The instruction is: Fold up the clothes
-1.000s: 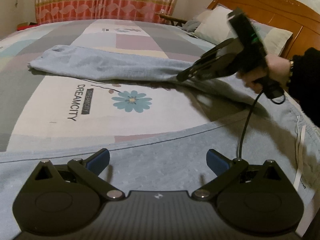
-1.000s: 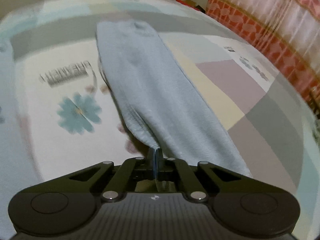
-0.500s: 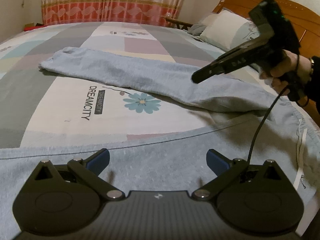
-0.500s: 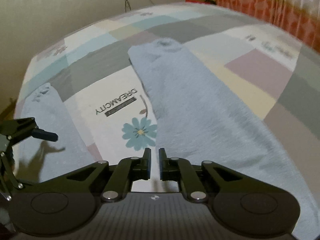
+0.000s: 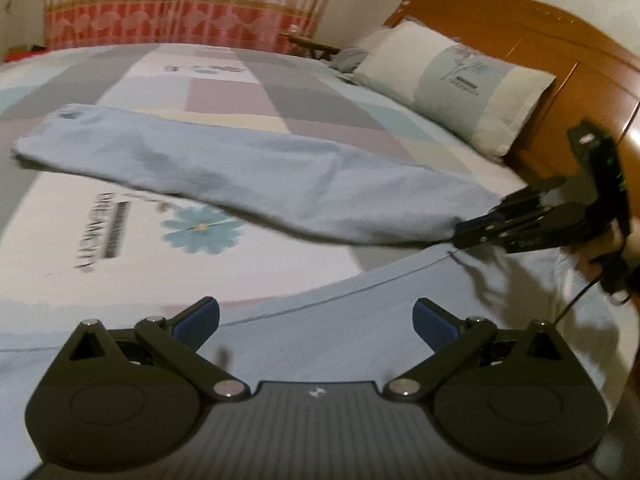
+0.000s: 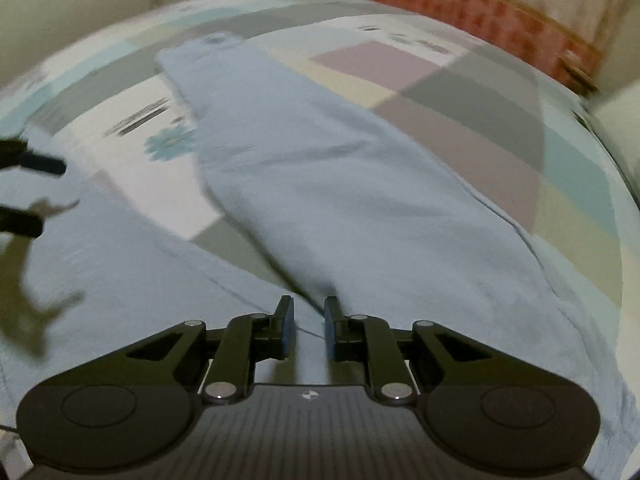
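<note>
Bed with patchwork pastel sheet (image 5: 132, 264), orange wooden headboard (image 5: 532, 40), white-and-teal pillow (image 5: 452, 80), red-pink patterned curtain (image 5: 180, 4) behind; nothing blocks the cloth. Light blue sweatpants (image 5: 260, 176) lie spread on the bed, far leg stretched out flat, near leg under both cameras. A second ago the right hand-held gripper (image 6: 308, 330) was clamped on that far leg; since then it let go and swung to the crotch, jaws opening, nothing between them, fabric just below. Left hand-held gripper (image 5: 316, 320) wide open, empty, over the near leg
</note>
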Demonstrator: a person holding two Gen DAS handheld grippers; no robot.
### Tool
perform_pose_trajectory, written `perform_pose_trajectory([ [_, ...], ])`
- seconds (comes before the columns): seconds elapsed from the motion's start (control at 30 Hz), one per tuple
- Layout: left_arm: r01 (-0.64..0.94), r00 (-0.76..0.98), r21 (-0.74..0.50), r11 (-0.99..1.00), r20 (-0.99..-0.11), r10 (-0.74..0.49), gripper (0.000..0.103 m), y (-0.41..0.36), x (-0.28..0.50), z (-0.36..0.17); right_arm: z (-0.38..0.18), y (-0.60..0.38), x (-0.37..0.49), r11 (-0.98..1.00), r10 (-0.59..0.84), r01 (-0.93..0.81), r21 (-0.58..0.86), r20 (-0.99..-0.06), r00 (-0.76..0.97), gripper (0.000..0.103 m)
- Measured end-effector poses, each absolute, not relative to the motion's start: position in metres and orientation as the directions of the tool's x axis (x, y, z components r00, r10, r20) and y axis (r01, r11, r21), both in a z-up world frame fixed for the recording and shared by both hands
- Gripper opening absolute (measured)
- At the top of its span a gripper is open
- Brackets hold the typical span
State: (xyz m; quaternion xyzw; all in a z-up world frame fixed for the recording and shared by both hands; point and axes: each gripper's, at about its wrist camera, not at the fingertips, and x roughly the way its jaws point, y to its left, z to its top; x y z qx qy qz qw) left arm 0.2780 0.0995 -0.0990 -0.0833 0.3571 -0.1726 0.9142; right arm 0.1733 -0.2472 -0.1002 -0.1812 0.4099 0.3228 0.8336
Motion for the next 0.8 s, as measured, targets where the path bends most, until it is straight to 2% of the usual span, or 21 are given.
perform_pose_trajectory([
  [0.27, 0.27, 0.647, -0.461, 0.845, -0.563, -0.514, 0.102, 0.072, 0.348, -0.116, -0.111, -0.272, 0.208, 0.761, 0.481, -0.643, 0.085, -0.739, 0.472, 0.014],
  [0.4, 0.213, 0.608, -0.487, 0.847, -0.612, -0.505, 0.102, 0.06, 0.386, -0.139, -0.11, -0.286, 0.209, 0.761, 0.529, -0.63, 0.154, -0.708, 0.467, 0.014],
  [0.47, 0.221, 0.61, -0.496, 0.84, -0.602, -0.516, 0.102, 0.052, 0.399, -0.147, -0.107, -0.29, 0.201, 0.755, 0.547, -0.633, 0.171, -0.697, 0.465, 0.015],
  [0.57, 0.251, 0.632, -0.51, 0.823, -0.557, -0.538, 0.102, 0.039, 0.411, -0.151, -0.103, -0.294, 0.185, 0.738, 0.576, -0.646, 0.195, -0.68, 0.453, 0.018],
  [0.8, 0.359, 0.557, -0.642, 0.678, -0.435, -0.707, 0.102, 0.008, 0.416, -0.157, -0.12, -0.295, 0.155, 0.737, 0.571, -0.643, 0.207, -0.7, 0.43, 0.022],
])
